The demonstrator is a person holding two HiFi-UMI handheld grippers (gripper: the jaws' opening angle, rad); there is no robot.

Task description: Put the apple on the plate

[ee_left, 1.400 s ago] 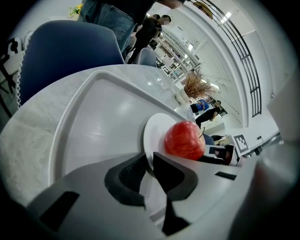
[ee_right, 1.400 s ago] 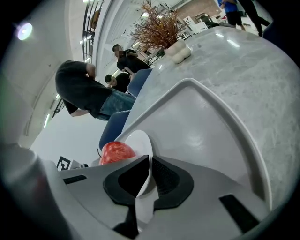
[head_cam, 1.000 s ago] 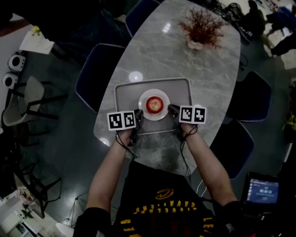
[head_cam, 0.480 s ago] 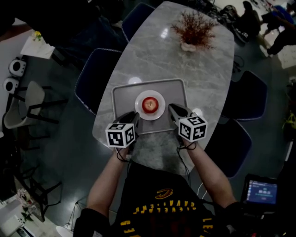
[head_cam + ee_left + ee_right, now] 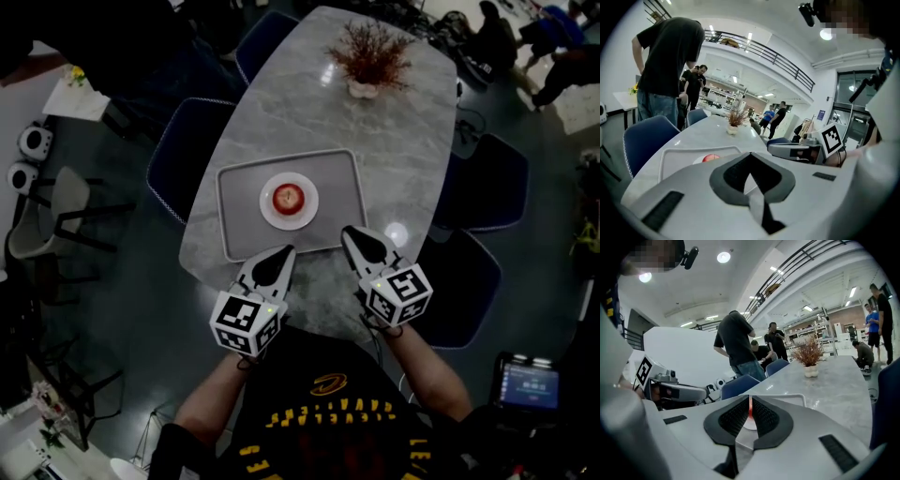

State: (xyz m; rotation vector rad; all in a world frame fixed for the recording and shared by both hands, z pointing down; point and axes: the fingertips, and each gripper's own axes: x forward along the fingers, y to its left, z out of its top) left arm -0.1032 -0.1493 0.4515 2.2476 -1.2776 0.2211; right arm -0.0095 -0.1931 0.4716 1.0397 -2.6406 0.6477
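A red apple (image 5: pixel 288 198) sits on a small white plate (image 5: pixel 306 215) in the middle of a grey tray (image 5: pixel 239 225) on the marble table. Both grippers hover apart from the tray, over the table's near edge. My left gripper (image 5: pixel 283 251) is shut and holds nothing; past its closed tips the left gripper view shows the apple (image 5: pixel 710 158) on the tray (image 5: pixel 675 154). My right gripper (image 5: pixel 348 232) also looks shut and empty. In the right gripper view only a red sliver of the apple (image 5: pixel 750 405) shows in the thin slit between its pads.
A vase of dried reddish twigs (image 5: pixel 367 52) stands at the table's far end. Blue chairs (image 5: pixel 192 141) (image 5: pixel 487 183) flank the table. A person in a black T-shirt (image 5: pixel 670 61) stands by the far left side, others further back. A lit screen (image 5: pixel 532 384) is at the lower right.
Both grippers have drawn back from the tray's sides toward me, risen and rolled, so their marker cubes now face up. The left jaws have closed. Apple, plate and tray stay put.
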